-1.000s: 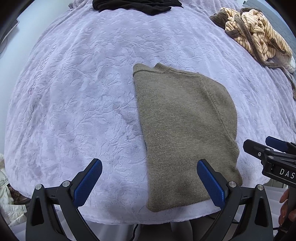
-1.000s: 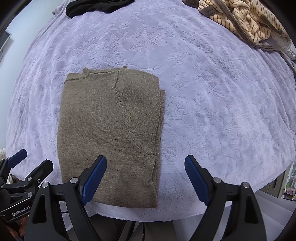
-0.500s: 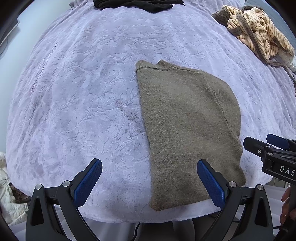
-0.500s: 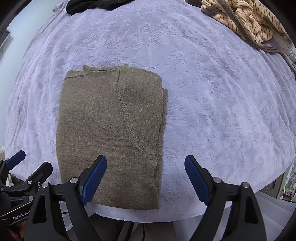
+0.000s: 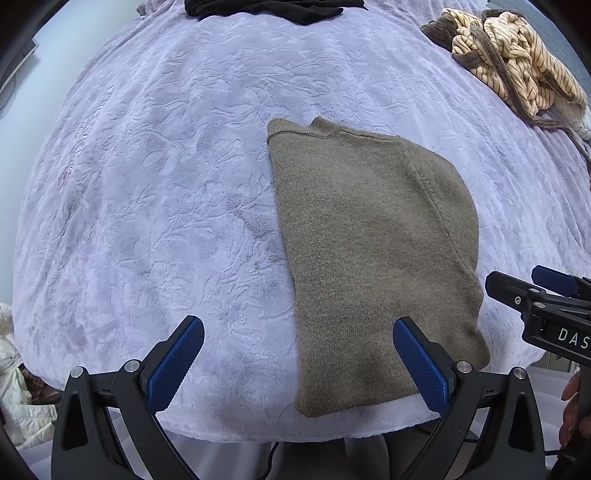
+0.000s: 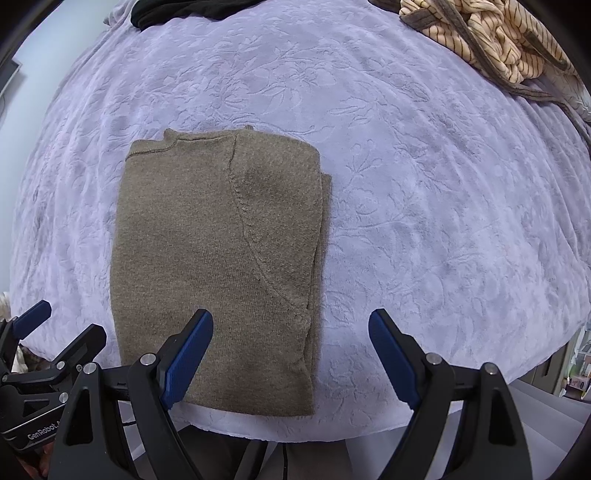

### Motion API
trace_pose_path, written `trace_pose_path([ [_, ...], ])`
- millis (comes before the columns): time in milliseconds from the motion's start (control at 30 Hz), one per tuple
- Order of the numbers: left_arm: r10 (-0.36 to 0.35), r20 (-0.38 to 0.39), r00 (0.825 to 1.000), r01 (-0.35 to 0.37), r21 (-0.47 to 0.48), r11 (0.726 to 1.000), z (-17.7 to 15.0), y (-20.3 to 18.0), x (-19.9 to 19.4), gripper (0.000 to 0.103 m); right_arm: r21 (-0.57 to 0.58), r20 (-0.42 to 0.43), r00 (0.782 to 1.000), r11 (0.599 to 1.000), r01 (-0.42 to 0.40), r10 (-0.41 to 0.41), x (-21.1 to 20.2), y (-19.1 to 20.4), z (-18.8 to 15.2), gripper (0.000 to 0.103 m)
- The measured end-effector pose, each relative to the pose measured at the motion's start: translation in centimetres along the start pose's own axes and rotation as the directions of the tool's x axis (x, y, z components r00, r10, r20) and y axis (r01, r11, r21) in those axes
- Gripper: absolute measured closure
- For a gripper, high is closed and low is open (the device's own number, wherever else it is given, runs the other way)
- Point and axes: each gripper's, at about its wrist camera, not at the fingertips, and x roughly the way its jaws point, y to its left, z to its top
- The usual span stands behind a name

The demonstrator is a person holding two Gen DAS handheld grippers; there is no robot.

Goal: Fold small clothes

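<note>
Through my left wrist camera, my left gripper [image 5: 297,363] hangs spread and empty over the near hem of the olive sweater [image 5: 373,258], folded lengthwise on the lavender blanket [image 5: 166,184]. From the right wrist, my right gripper [image 6: 290,354] is likewise spread; the knit looks soft, light, probably floppy, so I'd pinch the near hem corners.

black garment [image 5: 269,9] cut off by top edge, both views. striped pile [image 6: 491,40] runs out top right, its far side unseen. left gripper [image 6: 33,354] only partly in right view; its label cut. sweater's [image 6: 218,258] near hem partly behind blue pad [image 6: 188,360]. clutter at right edge [image 6: 572,373] too small to tell.
</note>
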Motion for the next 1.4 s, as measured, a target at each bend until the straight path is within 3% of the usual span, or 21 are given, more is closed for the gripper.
trace_pose_path([
  [1400, -0.007, 0.005, 1.000, 0.007, -0.014, 1.000, -0.50, 0.04, -0.12, 0.000, 0.007, -0.004, 1.000, 1.000, 0.000, 0.000, 0.18, 0.25, -0.48, 0.015],
])
